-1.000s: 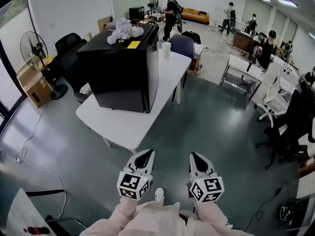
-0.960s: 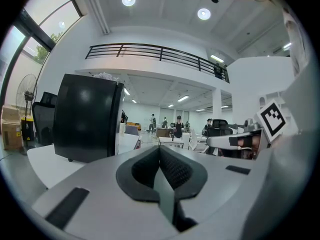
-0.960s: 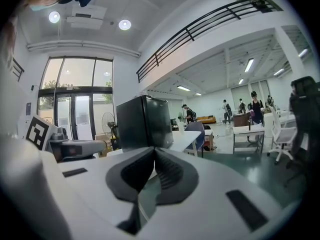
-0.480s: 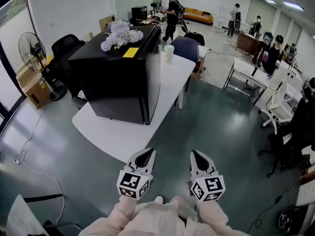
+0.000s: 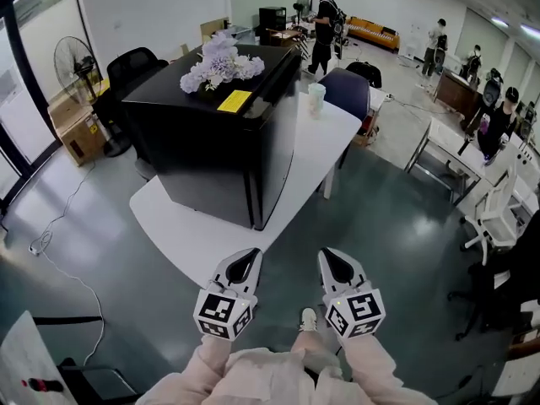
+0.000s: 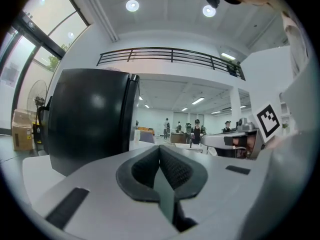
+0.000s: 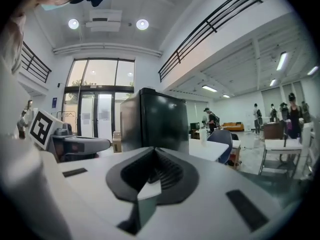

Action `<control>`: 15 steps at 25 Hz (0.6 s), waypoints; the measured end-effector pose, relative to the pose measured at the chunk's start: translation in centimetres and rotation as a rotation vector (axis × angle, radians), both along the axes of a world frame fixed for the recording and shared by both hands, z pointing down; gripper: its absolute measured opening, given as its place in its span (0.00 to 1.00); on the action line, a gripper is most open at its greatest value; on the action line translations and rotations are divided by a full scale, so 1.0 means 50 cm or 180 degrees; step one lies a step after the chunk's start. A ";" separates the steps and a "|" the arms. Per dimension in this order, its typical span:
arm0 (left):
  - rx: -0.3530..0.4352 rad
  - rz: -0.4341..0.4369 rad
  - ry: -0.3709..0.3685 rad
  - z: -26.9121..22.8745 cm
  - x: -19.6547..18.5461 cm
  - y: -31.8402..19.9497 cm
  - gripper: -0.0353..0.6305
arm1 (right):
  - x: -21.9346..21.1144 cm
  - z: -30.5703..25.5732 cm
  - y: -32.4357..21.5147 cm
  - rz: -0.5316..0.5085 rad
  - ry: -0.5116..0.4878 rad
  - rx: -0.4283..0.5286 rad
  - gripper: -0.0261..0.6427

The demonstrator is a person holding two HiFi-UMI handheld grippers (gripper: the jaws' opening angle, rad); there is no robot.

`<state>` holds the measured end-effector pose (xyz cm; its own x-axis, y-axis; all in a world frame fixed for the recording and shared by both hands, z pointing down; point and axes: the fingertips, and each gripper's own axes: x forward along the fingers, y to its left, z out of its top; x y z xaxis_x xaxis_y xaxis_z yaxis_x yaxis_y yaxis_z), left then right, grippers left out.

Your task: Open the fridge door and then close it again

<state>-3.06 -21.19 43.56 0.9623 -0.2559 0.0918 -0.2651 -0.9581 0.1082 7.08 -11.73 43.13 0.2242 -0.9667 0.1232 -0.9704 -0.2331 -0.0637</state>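
The biggest thing is the grey floor [image 5: 384, 209] of an open room, with people at desks far behind. On it stands a white bench [image 5: 190, 234], and on the bench sits the black fridge [image 5: 211, 137], near the bench's middle and shut. On top of the fridge lies a bunch of pale flowers [image 5: 221, 64] and beside them a yellow sticker [image 5: 234, 100]. A paper cup [image 5: 316, 99] stands on the bench just past the fridge, on the right.

The fridge lies ahead of both tools and a little to the left, well apart from them. A seam runs down its right edge in the head view. I judge that the thin slab there is the door, so the door faces to the right, toward the cup. If so, the right tool [image 5: 333, 264] is on the nearer side to it, and the person must come round that corner before any pull.

The left tool [image 5: 245, 264] has its jaws pressed together with nothing between them. The right tool is the same: jaws together, nothing held. Both point forward, side by side, over the floor in front of the bench.

I can read no brand on the fridge. The sticker is too small to read. The cubes on the tools carry only black square markers.
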 end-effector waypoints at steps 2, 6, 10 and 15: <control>-0.0015 -0.0143 0.0030 -0.007 0.028 -0.020 0.07 | 0.029 -0.008 -0.031 -0.0203 0.0040 -0.0025 0.06; 0.0048 -0.0402 0.0060 -0.026 0.084 -0.060 0.07 | 0.103 -0.023 -0.087 -0.0538 0.0127 -0.0057 0.06; 0.0135 -0.0610 0.0097 -0.057 0.118 -0.095 0.07 | 0.157 -0.062 -0.143 -0.0961 0.0347 0.0004 0.06; 0.0271 -0.0808 0.0114 -0.102 0.143 -0.125 0.07 | 0.183 -0.131 -0.208 -0.1798 0.0871 0.0045 0.06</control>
